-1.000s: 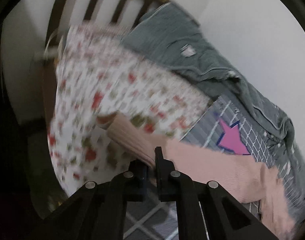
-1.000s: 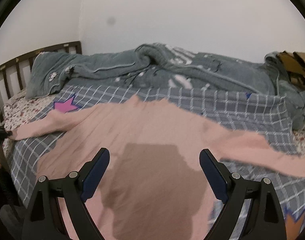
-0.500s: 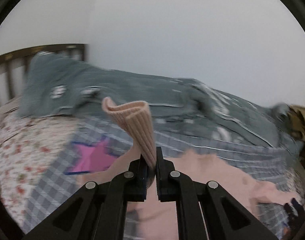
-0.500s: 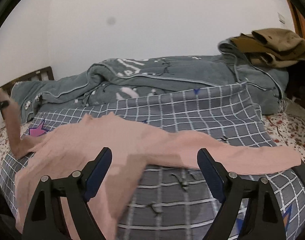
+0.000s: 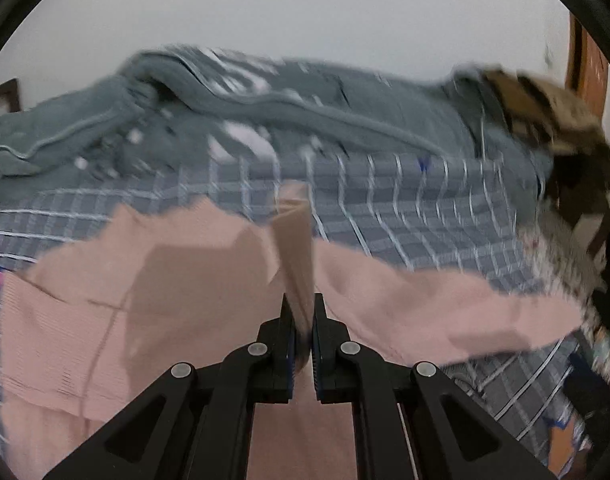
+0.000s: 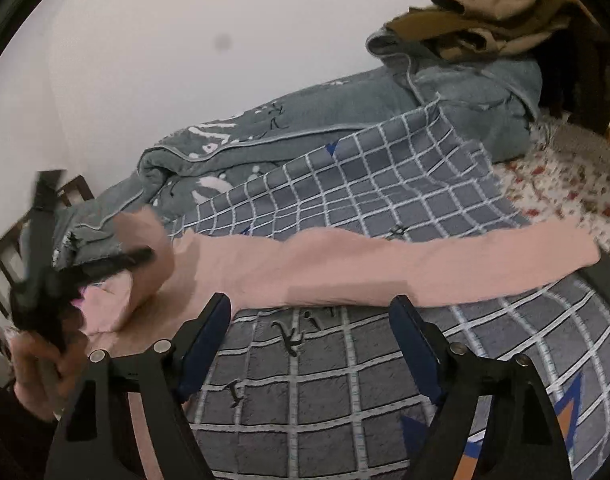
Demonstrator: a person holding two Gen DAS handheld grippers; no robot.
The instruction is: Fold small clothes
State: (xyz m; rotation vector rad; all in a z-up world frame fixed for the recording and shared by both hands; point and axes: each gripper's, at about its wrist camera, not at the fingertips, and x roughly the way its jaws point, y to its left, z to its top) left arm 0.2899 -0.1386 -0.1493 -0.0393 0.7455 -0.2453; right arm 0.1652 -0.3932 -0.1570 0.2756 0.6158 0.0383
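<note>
I am working over a bed spread with a grey checked blanket [image 6: 345, 364], a soft, slightly fuzzy cloth crossed by thin white lines, with small dark marks and a blue and orange shape at its near right corner. Behind it a thick grey-green quilt [image 6: 305, 120] lies bunched in long rolls with pale piping and white printed marks, pushed up against a plain white wall [image 6: 185, 20]. A heap of brown and olive clothes [image 6: 489, 8] sits on the quilt's far right end, and a white sheet with small red flowers [image 6: 565, 184] shows at the right edge of the bed. Dark wooden slats of the headboard [image 6: 1, 256] stand at the left. The pink top [image 5: 85, 280], a fine ribbed knit, lies flat on the checked blanket, its body to the left and one long sleeve [image 6: 425, 264] stretched out to the right across the squares. My left gripper [image 5: 303, 320] is closed tight on the other sleeve [image 5: 295, 248], whose narrow strip rises between the two black fingers above the body of the top. My right gripper [image 6: 311, 320] hangs spread wide over the blanket just short of the stretched sleeve, gripping nothing, its blue pads [image 6: 413, 340] bare.
</note>
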